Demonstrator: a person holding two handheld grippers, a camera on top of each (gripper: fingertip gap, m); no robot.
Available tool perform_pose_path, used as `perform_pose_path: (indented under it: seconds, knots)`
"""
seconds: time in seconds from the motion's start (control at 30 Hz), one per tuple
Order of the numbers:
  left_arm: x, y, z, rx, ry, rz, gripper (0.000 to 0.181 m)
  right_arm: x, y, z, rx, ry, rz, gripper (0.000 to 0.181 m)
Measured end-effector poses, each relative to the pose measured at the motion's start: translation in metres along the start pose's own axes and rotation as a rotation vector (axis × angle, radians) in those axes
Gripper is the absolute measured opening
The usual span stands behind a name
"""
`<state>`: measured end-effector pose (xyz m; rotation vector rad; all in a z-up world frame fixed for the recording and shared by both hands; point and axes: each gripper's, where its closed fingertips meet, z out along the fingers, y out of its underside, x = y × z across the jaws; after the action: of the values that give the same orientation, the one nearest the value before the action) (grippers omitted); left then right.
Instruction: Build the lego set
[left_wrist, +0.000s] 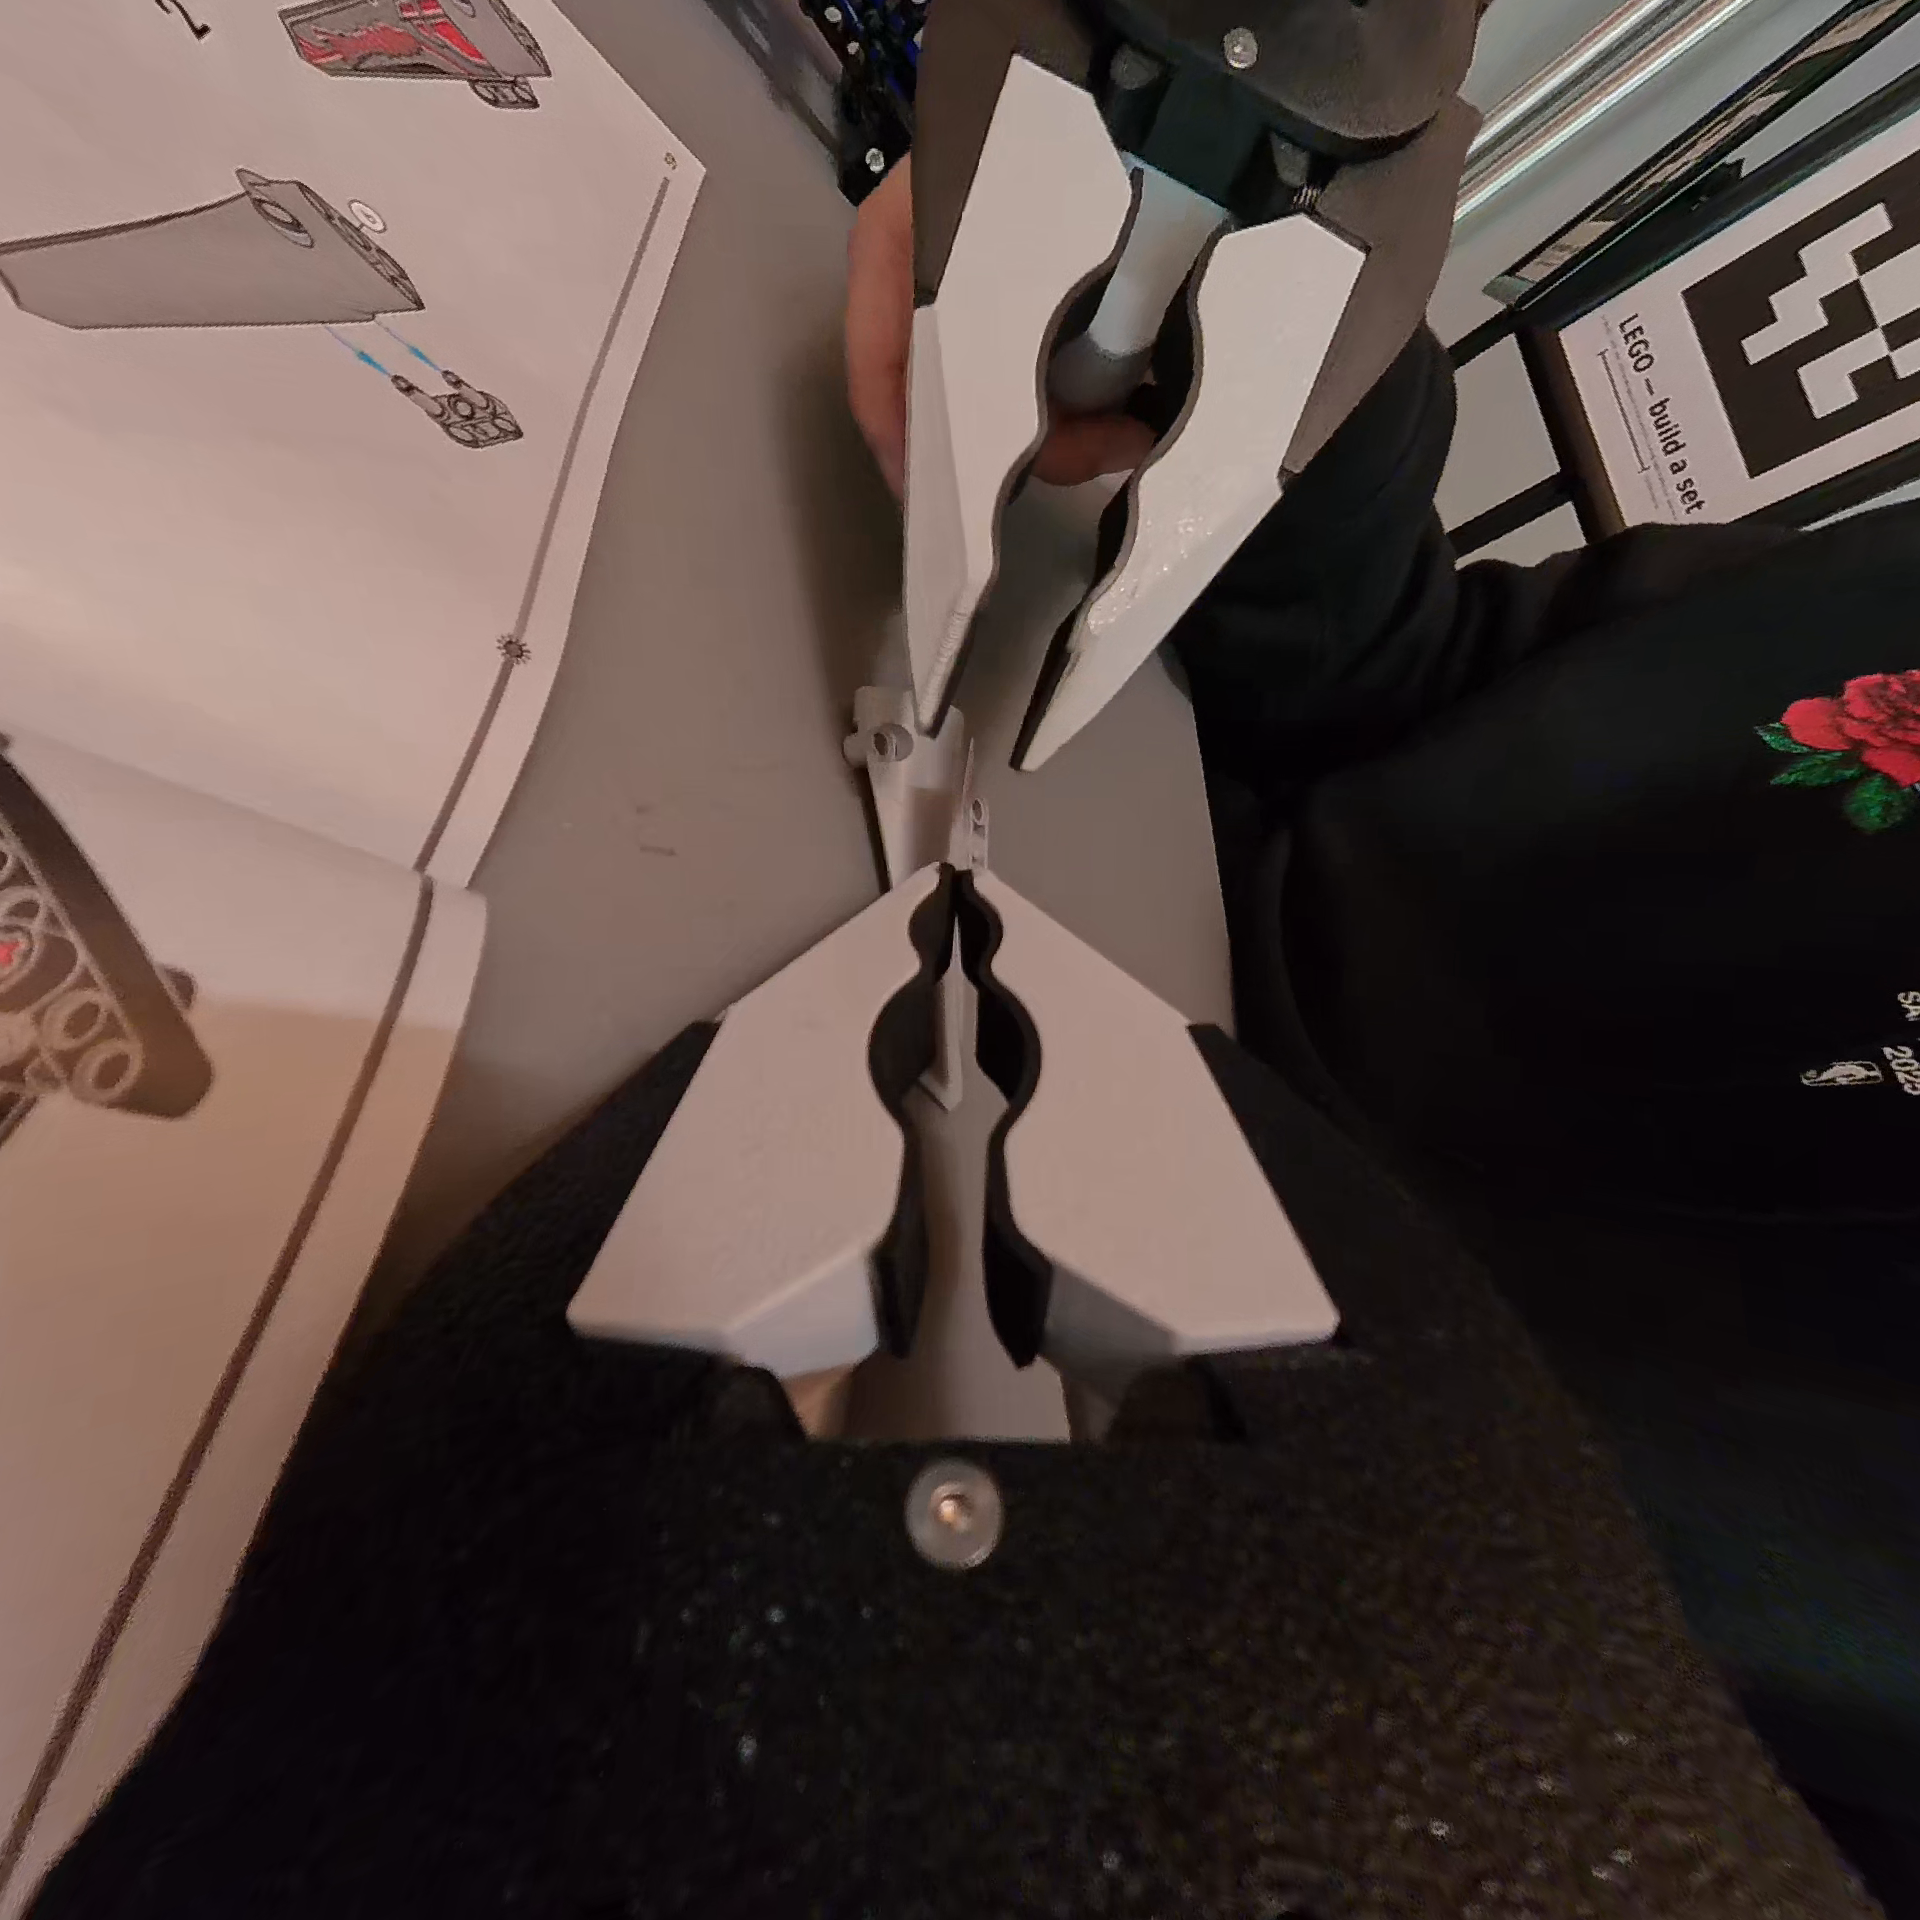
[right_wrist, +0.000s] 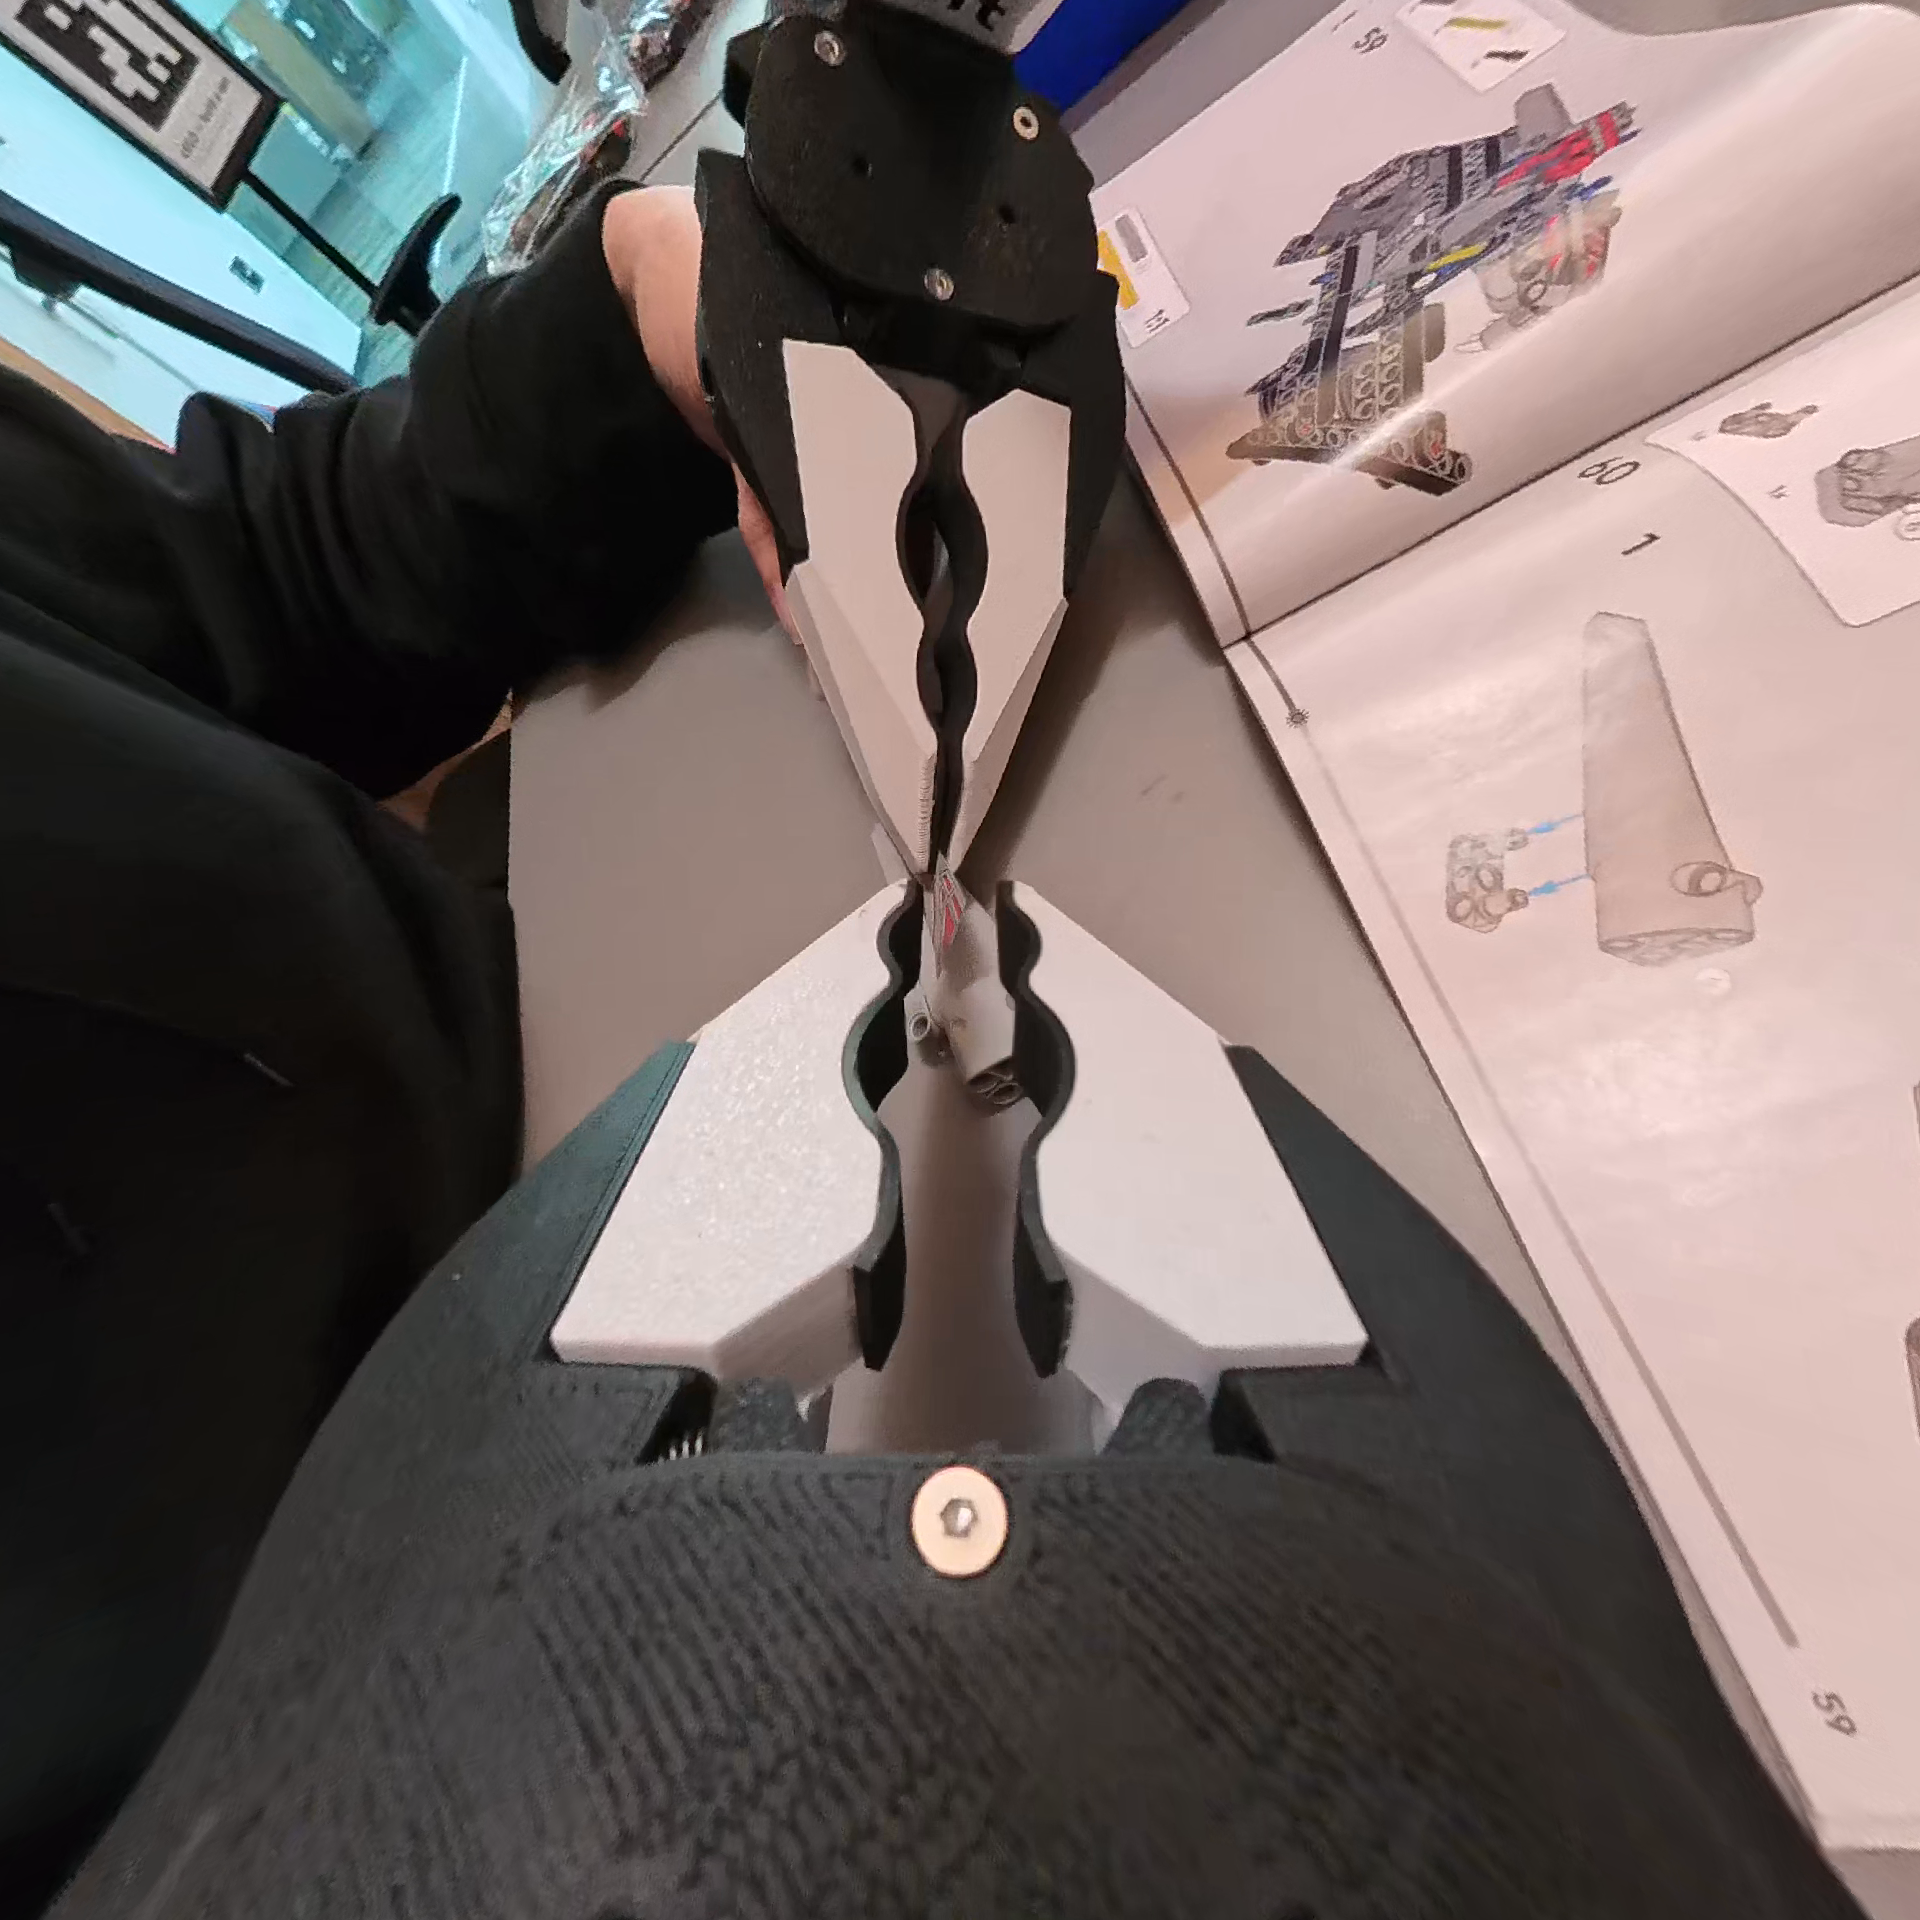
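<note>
My left gripper (left_wrist: 951, 878) is shut on a thin white Lego panel (left_wrist: 920, 805) and holds it edge-on above the grey table (left_wrist: 707, 727). A small light-grey connector with pins (left_wrist: 883, 743) sits at the panel's far end. My right gripper (right_wrist: 954, 896) faces the left one tip to tip. Its jaws stand a little apart around the panel's thick end (right_wrist: 951, 920), which bears a red sticker, and the connector (right_wrist: 992, 1086). In the left wrist view the right gripper (left_wrist: 977, 743) comes in from the top. In the right wrist view the left gripper (right_wrist: 940, 847) does the same.
An open instruction booklet (left_wrist: 312, 520) lies on the table beside the grippers; it also shows in the right wrist view (right_wrist: 1558, 727). A person in black sleeves (right_wrist: 260, 727) sits at the table edge. A framed marker sign (left_wrist: 1818, 312) and bags of parts (right_wrist: 561, 135) stand beyond. Less than 4 cm separates the two grippers' tips.
</note>
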<state>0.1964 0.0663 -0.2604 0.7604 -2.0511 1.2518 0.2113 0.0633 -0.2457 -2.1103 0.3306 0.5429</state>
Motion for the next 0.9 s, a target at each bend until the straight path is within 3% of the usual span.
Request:
perform_pose_path:
  seconds: [0.6,0.9]
  knots:
    - [0.001,0.003,0.000,0.001,-0.024,0.020,0.000,-0.001,0.004,0.006,-0.049,-0.072,0.042,0.000]
    - [0.003,-0.007,-0.009,0.092,-0.025,0.040,0.000,-0.007,-0.006,0.001,0.045,-0.208,0.122,0.000]
